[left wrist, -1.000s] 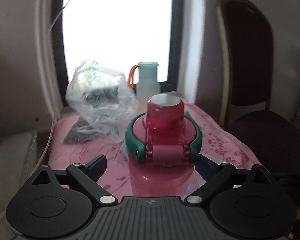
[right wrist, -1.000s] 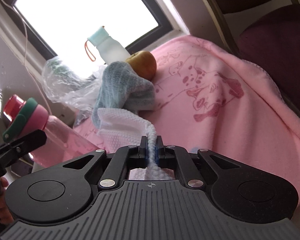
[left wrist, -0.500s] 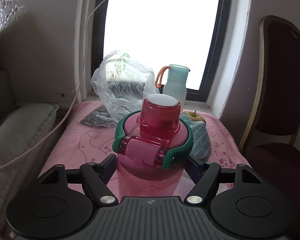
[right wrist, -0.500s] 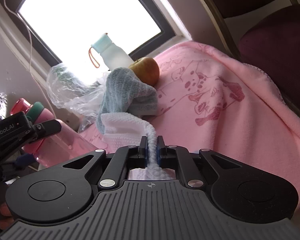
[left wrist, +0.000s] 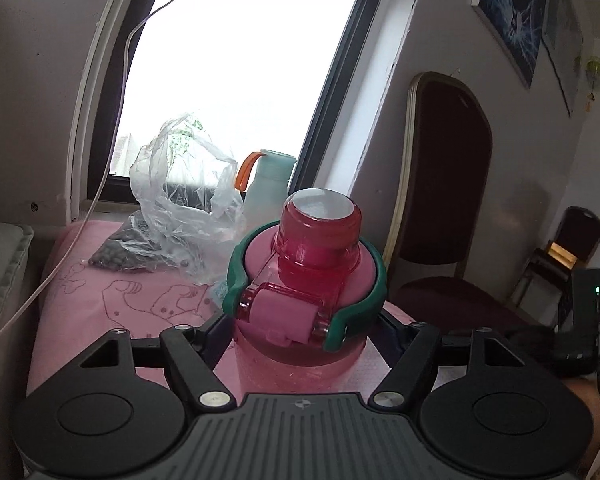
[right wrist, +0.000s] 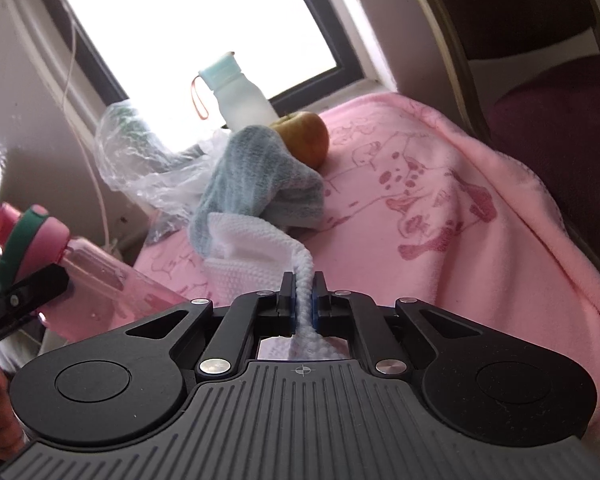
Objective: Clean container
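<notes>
My left gripper (left wrist: 300, 332) is shut on a pink water bottle (left wrist: 300, 344) with a red cap and a green carry loop, held above the pink blanket (left wrist: 112, 304). The bottle also shows at the left of the right wrist view (right wrist: 96, 276), tilted, with the left gripper's finger (right wrist: 24, 300) against it. My right gripper (right wrist: 304, 292) is shut on a white waffle cloth (right wrist: 256, 240) that trails onto the blanket toward a blue-grey towel (right wrist: 260, 176).
An apple (right wrist: 306, 138), a pale teal bottle with an orange strap (right wrist: 236, 92) and a clear plastic bag (left wrist: 184, 208) sit near the window. A dark red chair (left wrist: 444, 200) stands to the right. A white cable (left wrist: 112, 152) hangs at the left.
The left gripper has tilted and turned with the bottle; the view now points higher and more toward the chair. The right gripper has stayed shut on the cloth, shifting slightly.
</notes>
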The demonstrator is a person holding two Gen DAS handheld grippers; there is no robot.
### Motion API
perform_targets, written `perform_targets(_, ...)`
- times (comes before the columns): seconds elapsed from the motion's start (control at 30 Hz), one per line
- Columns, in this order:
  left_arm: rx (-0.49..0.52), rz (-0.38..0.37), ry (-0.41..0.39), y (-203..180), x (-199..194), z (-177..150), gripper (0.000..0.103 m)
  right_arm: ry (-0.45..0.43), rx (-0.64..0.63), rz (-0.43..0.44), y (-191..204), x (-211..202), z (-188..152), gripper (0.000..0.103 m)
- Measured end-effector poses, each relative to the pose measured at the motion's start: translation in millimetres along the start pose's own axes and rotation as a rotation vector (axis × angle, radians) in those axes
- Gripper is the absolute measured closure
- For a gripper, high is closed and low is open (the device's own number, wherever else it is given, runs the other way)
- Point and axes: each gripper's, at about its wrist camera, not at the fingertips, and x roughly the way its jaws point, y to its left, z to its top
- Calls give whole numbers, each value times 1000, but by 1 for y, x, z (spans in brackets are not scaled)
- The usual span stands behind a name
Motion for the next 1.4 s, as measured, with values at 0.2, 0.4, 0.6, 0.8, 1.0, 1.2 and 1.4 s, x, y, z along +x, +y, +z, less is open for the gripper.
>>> perform_targets(0.2,-13,-33,-10,11,-14,-8,32,18,29,343,45,-17,39,97)
perform_targets(0.4,17,-39,-15,13,-23,-16,32,241,16,553,97,16,53,97)
perform_targets(0.6,-68,-38,-22,27,-28,-22,32,314,-61,187,90,74,28,97)
perform_targets(0.8,-70,-39,-17,28,-29,-21,32,322,-111,-16,56,79,13,97)
perform_targets(1.0,-61,-42,-11,27,-29,-20,32,215,-135,243,102,21,47,96)
perform_targets(1.2,-41,-29,2,23,-27,-18,32,313,20,643,125,14,53,96)
perform_targets(1.4,-3,-22,25,18,-25,-16,32,280,93,256,71,60,24,95)
